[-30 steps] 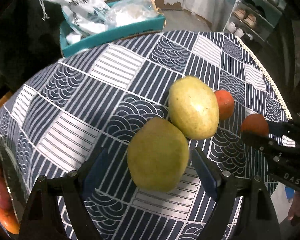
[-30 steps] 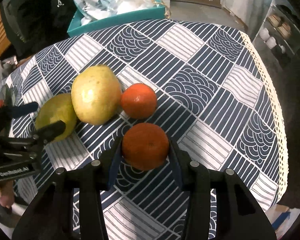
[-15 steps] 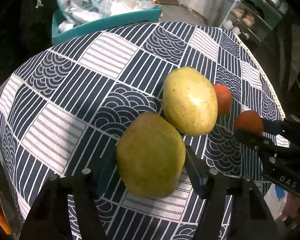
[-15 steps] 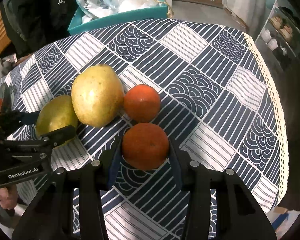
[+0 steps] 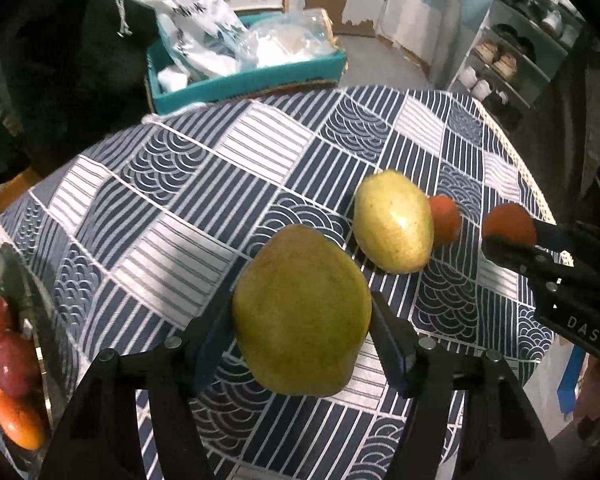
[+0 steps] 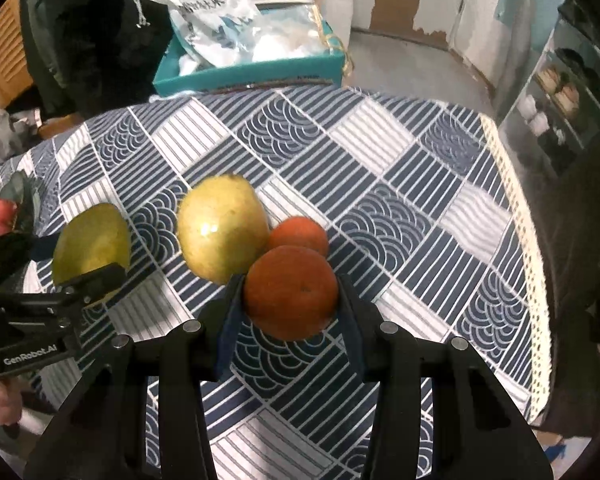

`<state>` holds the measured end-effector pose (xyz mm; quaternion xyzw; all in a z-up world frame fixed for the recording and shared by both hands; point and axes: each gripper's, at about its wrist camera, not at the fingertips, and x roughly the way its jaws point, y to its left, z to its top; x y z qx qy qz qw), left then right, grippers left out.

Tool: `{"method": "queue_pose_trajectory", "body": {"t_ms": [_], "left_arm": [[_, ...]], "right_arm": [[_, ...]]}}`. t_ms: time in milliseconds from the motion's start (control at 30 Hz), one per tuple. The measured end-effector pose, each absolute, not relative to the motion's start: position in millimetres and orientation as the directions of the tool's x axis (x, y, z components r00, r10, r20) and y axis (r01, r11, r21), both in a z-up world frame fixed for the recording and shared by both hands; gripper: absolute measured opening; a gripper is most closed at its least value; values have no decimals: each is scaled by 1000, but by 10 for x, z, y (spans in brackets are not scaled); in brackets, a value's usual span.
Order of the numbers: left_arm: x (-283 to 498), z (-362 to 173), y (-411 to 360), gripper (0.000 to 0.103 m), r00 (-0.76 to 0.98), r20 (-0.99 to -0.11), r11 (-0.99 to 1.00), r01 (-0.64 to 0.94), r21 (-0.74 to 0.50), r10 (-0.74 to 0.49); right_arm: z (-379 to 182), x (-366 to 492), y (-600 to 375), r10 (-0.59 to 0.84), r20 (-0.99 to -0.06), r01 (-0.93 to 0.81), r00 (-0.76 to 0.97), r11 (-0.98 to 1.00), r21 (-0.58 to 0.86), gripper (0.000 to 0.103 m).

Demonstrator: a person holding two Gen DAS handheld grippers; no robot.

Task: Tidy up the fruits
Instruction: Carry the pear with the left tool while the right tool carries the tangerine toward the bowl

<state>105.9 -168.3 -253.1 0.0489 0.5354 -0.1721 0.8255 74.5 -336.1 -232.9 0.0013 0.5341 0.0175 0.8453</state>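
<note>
My left gripper is shut on a green pear and holds it above the patterned tablecloth. My right gripper is shut on an orange and holds it off the cloth. A second, yellower pear lies on the cloth with another orange touching its far side. In the right wrist view the same pear and orange lie just behind the held orange, and the left gripper's pear shows at the left.
A dark plate with red and orange fruits sits at the table's left edge. A teal box full of white bags stands beyond the far edge. The lace-trimmed table edge runs along the right. Shelves stand at the far right.
Both grippers have lifted their fruits off the cloth. The left gripper closed on the green pear and drew it back away from the yellow pear. The plate of fruit has come into view.
</note>
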Motion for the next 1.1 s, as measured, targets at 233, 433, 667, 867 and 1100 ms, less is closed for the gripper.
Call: {"method": "queue_pose_trajectory", "body": {"t_ms": [233, 433, 667, 867, 1100], "left_arm": [[931, -2207, -1550, 68, 435, -874, 941, 330, -69, -217], [845, -1925, -1403, 68, 474, -854, 949, 307, -67, -214], [747, -1667, -1180, 68, 508, -836, 958, 278, -72, -210], [661, -1469, -1046, 68, 549, -811, 963, 265, -58, -200], [534, -1263, -957, 68, 592, -782, 962, 270, -37, -196]], "right_arm": [[-2055, 710, -3278, 32, -872, -45, 488, 999, 11, 44], [-1814, 692, -3212, 48, -844, -60, 534, 998, 18, 44], [-1555, 623, -3064, 63, -814, -95, 577, 995, 9, 44], [-1334, 571, -2914, 82, -790, -126, 607, 992, 6, 44], [-1128, 545, -2731, 109, -764, -165, 636, 986, 3, 44]]}}
